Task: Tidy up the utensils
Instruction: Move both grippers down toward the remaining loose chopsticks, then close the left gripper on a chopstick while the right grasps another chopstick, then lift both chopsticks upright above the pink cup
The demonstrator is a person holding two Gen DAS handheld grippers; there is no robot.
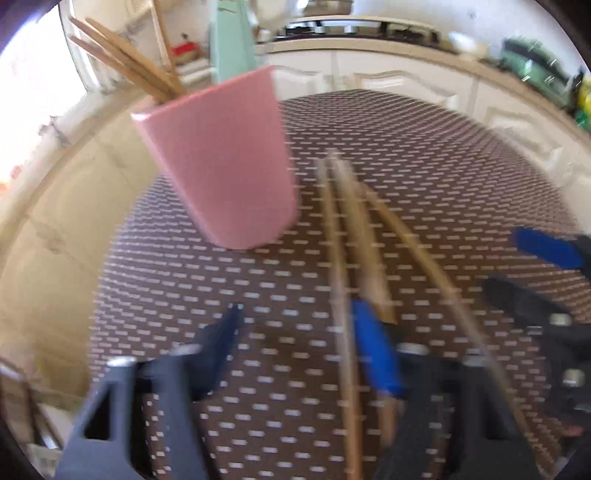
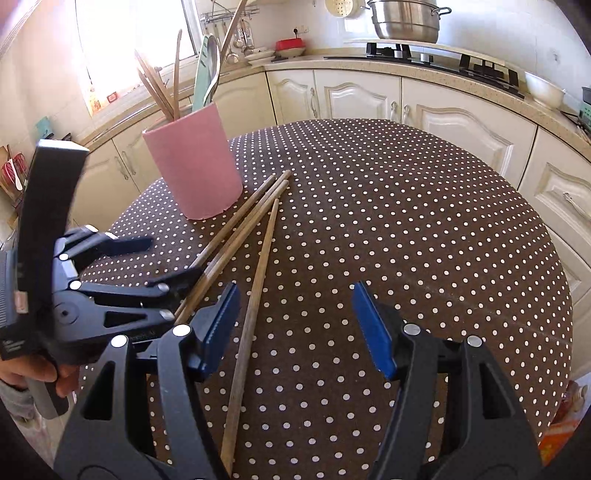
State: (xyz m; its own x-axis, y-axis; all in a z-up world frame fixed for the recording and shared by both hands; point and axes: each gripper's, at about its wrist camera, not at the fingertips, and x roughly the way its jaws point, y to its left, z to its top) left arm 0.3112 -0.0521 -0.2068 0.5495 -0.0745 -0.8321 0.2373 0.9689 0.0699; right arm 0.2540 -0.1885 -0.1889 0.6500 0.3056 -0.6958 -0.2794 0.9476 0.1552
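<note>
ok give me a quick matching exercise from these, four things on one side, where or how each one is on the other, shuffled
1 pink holder
2 loose chopsticks
3 steel pot
4 right tongs

a on the stove
b lying flat on the dotted cloth
c open, nothing gripped
d standing upright with utensils inside

Pairs: 1-d, 2-b, 3-a, 4-c

No legible text anywhere (labels too blurred)
</note>
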